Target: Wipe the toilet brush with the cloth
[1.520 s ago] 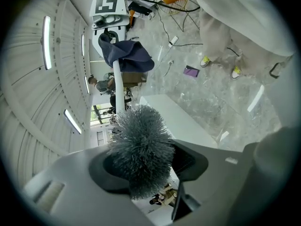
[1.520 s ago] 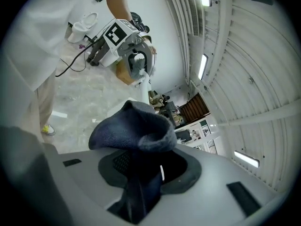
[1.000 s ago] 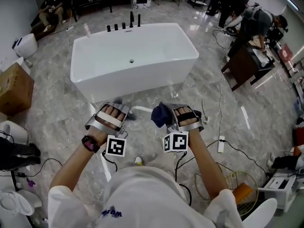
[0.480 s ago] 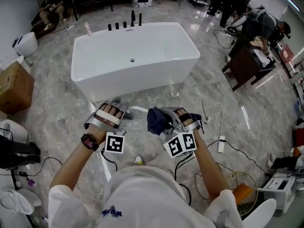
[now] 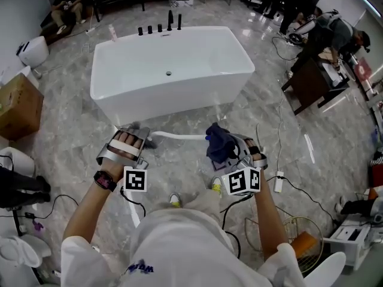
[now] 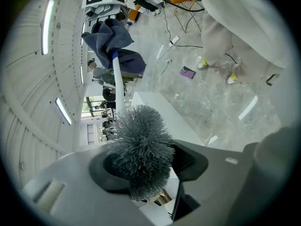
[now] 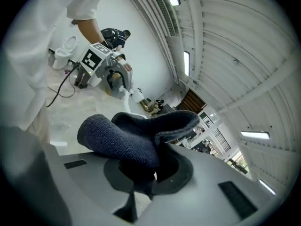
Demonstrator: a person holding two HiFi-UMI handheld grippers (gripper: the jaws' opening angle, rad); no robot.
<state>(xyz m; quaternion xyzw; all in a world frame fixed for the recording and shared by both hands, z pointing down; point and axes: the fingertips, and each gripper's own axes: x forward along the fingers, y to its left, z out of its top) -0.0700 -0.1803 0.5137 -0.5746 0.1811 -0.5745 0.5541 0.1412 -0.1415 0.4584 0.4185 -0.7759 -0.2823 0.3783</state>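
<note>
Above the grey marble floor, just in front of the white freestanding bathtub, the white-handled toilet brush with a grey bristle head is held roughly level between the two grippers. The left gripper is clamped on its bristle end. The right gripper, whose jaws have just been closing, pinches the dark blue knitted cloth bunched against the handle's other end.
</note>
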